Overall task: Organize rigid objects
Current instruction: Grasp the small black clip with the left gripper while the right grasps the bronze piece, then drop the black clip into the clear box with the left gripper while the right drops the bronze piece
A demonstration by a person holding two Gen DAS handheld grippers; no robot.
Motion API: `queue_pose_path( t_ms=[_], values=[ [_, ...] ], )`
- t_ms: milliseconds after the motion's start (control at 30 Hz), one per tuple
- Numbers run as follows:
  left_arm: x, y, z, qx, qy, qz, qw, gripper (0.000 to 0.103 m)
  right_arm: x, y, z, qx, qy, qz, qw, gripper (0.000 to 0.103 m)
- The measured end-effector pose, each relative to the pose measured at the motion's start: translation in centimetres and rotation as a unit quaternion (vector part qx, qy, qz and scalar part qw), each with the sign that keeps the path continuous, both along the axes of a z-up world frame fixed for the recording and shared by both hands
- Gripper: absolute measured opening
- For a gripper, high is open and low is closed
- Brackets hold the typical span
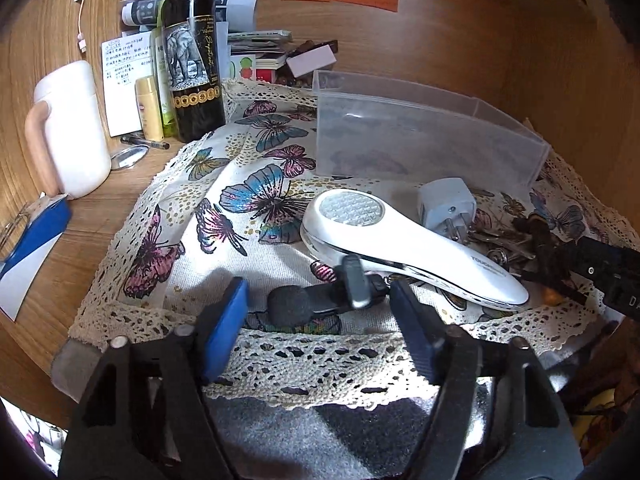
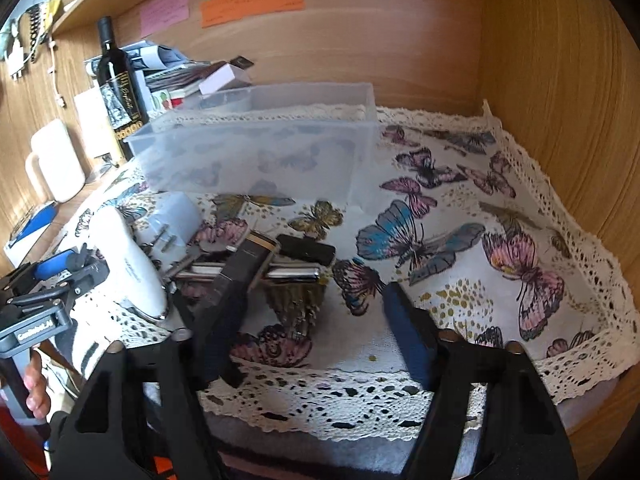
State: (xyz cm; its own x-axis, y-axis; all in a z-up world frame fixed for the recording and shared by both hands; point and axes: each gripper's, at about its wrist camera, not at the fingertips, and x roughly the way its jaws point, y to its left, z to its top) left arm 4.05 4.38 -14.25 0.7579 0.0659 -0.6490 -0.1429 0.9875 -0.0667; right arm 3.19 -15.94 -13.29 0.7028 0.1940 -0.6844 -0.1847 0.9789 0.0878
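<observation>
Low in the left wrist view, the left gripper [image 1: 320, 312] stands with its blue pads spread apart, and between them on the butterfly cloth [image 1: 256, 200] lies a small clip-on microphone [image 1: 320, 300] with a dark foam ball; neither pad presses on it. Right of centre rests a white handheld device [image 1: 404, 248], its handle running toward the lower right. Just behind it sits a pale plug adapter [image 1: 448, 208] with its prongs facing the camera, and to the right of that a bunch of keys [image 1: 508, 248]. A clear plastic bin [image 1: 420, 140] stands in the upper middle. At the upper left are a dark wine bottle [image 1: 192, 52] and a white jug [image 1: 72, 128] on the wooden desk [image 1: 80, 240]. The other gripper's black body enters at the right edge.

Across the bottom of the right wrist view, the right gripper [image 2: 304, 320] has its fingers apart with nothing pinched; its left finger crosses in front of a dark rectangular object [image 2: 308, 252] and the metal pieces beside it, which lie at centre, and whether it touches them I cannot tell. The white device shows at centre left, the adapter behind it, and the bin fills the upper middle. At the left edge the left gripper appears, with a person's fingers [image 2: 36, 392] below it.
</observation>
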Motion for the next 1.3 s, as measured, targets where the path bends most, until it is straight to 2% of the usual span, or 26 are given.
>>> queue_pose_path(
  t_ms=[67,100,300,600,1033,1167,1300],
  values=[
    [0.0,-0.1,0.1,0.001,-0.003,0.000,1.0000,0.059,0.2,-0.1,-0.3,0.006,0.009,0.002,1.000,0.035],
    [0.0,-0.1,0.1,0.001,-0.004,-0.002,1.0000,0.059,0.3,-0.1,-0.5,0.008,0.012,0.003,1.000,0.030],
    [-0.1,0.8,0.9,-0.016,-0.011,0.001,0.9998,0.057,-0.1,0.3,0.3,-0.001,-0.009,0.003,1.000,0.030],
    [0.3,1.6,5.2,-0.006,-0.063,0.002,0.9980,0.057,0.9,0.0,3.7,0.005,-0.055,-0.007,0.998,0.030],
    [4.7,1.8,12.5,0.018,-0.146,-0.033,0.9886,0.057,4.2,1.4,10.4,0.018,-0.152,-0.002,0.988,0.030],
    [6.5,1.6,14.1,0.023,-0.156,-0.048,0.9863,0.057,5.6,2.0,11.6,0.011,-0.175,0.004,0.984,0.030],
    [8.9,1.2,14.3,0.023,-0.148,-0.066,0.9865,0.057,7.6,2.4,12.1,0.006,-0.176,0.015,0.984,0.030]
  ],
)
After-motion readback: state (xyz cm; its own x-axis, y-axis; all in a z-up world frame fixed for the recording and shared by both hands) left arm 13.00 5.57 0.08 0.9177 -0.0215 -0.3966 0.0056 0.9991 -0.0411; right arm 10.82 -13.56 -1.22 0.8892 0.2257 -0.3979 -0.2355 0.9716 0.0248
